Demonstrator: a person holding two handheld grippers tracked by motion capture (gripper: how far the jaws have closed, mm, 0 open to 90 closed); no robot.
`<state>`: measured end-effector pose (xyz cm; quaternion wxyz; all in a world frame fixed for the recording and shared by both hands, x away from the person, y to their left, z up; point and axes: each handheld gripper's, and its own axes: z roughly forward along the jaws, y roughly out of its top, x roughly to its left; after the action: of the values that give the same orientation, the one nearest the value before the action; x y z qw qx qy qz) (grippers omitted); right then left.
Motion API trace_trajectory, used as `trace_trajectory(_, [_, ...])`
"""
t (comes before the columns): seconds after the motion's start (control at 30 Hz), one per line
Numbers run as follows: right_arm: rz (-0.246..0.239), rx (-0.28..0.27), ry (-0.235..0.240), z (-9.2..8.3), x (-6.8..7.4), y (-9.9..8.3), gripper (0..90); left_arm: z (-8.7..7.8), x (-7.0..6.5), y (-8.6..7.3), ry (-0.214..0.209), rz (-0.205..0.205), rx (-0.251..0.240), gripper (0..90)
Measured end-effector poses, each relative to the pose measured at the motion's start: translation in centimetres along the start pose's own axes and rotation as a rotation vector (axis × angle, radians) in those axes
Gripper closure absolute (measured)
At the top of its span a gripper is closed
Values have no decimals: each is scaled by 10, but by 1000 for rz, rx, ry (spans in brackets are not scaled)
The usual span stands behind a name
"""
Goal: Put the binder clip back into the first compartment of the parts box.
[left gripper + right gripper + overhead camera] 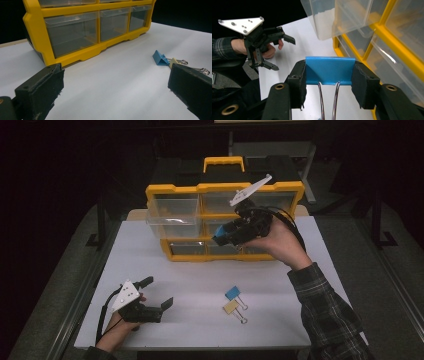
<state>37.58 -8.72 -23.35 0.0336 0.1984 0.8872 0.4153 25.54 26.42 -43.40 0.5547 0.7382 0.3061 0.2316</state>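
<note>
Where darkness surrounds, white table, grey floor.

white table on grey floor — dark bkgd, dim rm

The high view looks forward and down over the white table, with the yellow drawer cabinet at 12 o'clock. The left gripper view sits low and near the tabletop, facing the cabinet. The right gripper view hangs higher, close to the open drawer, and shares the cabinet too
</note>
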Motion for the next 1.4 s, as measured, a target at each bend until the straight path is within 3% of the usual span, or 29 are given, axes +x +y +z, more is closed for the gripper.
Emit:
trace_trajectory(0.8, [-21, -43, 13, -18, -2, 48, 490, 0, -2, 0, 0, -17, 5, 2])
trace_trajectory(1.1, [-21, -58, 17, -22, -3, 67, 490, 0, 0, 0, 0, -3, 8, 2])
trace_trajectory(1.23, [-26, -51, 13, -25, -1, 78, 490, 1, -2, -1, -3, -25, 10, 2])
trace_trajectory(1.4, [-32, -56, 19, -25, -1, 90, 490, 1, -2, -1, -3, -26, 5, 2])
